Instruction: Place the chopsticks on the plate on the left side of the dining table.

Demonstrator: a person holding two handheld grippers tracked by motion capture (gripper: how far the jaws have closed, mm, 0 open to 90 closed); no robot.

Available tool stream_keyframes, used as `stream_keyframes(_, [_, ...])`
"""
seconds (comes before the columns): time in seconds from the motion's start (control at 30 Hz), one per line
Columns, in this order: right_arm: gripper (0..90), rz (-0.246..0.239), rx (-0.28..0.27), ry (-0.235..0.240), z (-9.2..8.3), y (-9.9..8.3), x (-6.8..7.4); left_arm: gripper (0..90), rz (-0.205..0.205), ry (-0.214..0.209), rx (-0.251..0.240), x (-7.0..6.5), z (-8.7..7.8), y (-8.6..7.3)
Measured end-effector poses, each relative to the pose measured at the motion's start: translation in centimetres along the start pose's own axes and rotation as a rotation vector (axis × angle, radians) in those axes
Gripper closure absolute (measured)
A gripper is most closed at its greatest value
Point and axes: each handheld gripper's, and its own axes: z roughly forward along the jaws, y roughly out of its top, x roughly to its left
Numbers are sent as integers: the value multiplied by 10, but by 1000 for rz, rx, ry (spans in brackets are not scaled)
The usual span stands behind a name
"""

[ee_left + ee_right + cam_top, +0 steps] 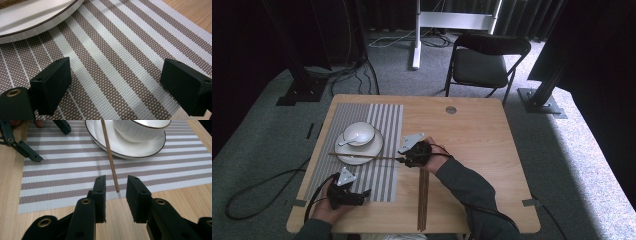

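Right tool (115, 195), jaws spread, has laid a chopstick (109, 155) across the plate (100, 140); next, fetch the bench's remaining chopsticks (423, 200).

plate (30, 18) cut off at top edge, spoon (348, 140) tiny

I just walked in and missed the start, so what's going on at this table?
A person is laying a place setting with a gripper in each hand. A bowl with a spoon sits on a plate on a striped mat. One chopstick lies across the plate, its end between the right gripper's open fingers. The left gripper is open over the mat. Another chopstick waits on the table.
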Motion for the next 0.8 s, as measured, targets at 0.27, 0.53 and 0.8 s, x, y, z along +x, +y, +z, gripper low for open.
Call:
stream_keyframes(0.27, [665,5,4,-10,-7,-6,3,103,0,0,0,0,0,0])
stream_keyframes(0.53, [629,13,4,-22,-15,-12,8,103,1,-1,1,0,0,0])
stream_keyframes(0.8, [610,42,6,-40,-22,-21,9,103,0,0,0,0,0,0])
